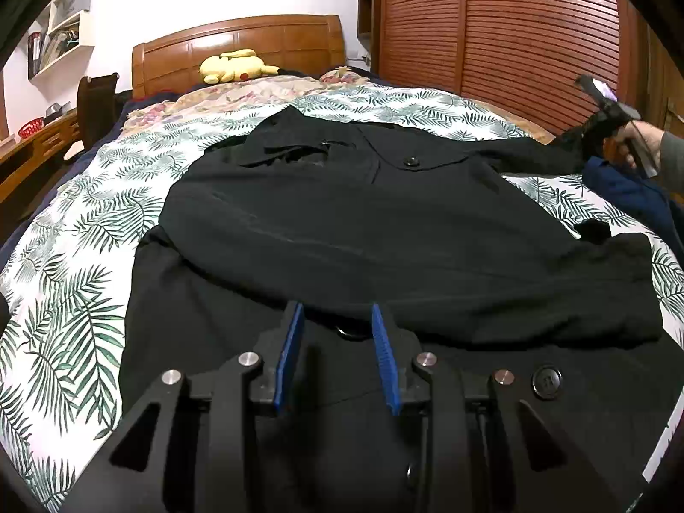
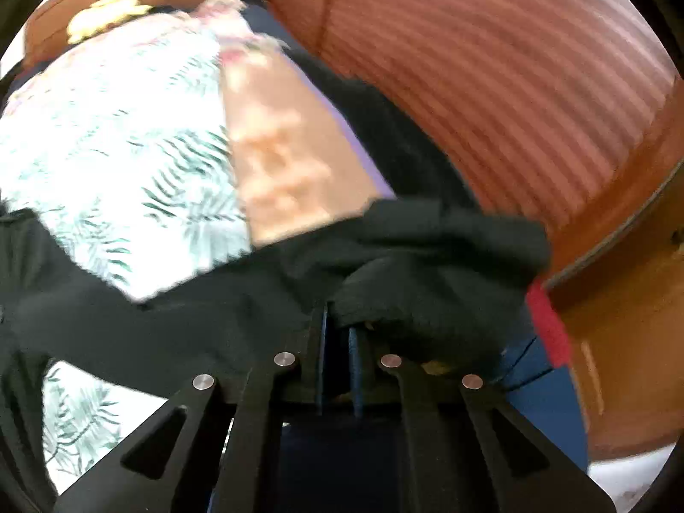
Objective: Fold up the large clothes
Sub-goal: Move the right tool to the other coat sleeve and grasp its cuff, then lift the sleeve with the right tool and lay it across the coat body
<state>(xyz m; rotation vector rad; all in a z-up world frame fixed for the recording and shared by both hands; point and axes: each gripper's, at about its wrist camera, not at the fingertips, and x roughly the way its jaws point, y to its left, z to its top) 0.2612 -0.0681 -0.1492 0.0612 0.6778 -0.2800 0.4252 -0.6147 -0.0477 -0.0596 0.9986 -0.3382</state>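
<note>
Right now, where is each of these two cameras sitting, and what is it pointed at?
Left wrist: on the left gripper, looking up the bed over the black coat to the headboard; a hand shows far right.
Right wrist: on the right gripper, blurred, closed on the black coat's sleeve.
Shared: coat, leaf-print bedspread, yellow plush toy.

No legible text or labels anywhere.
</note>
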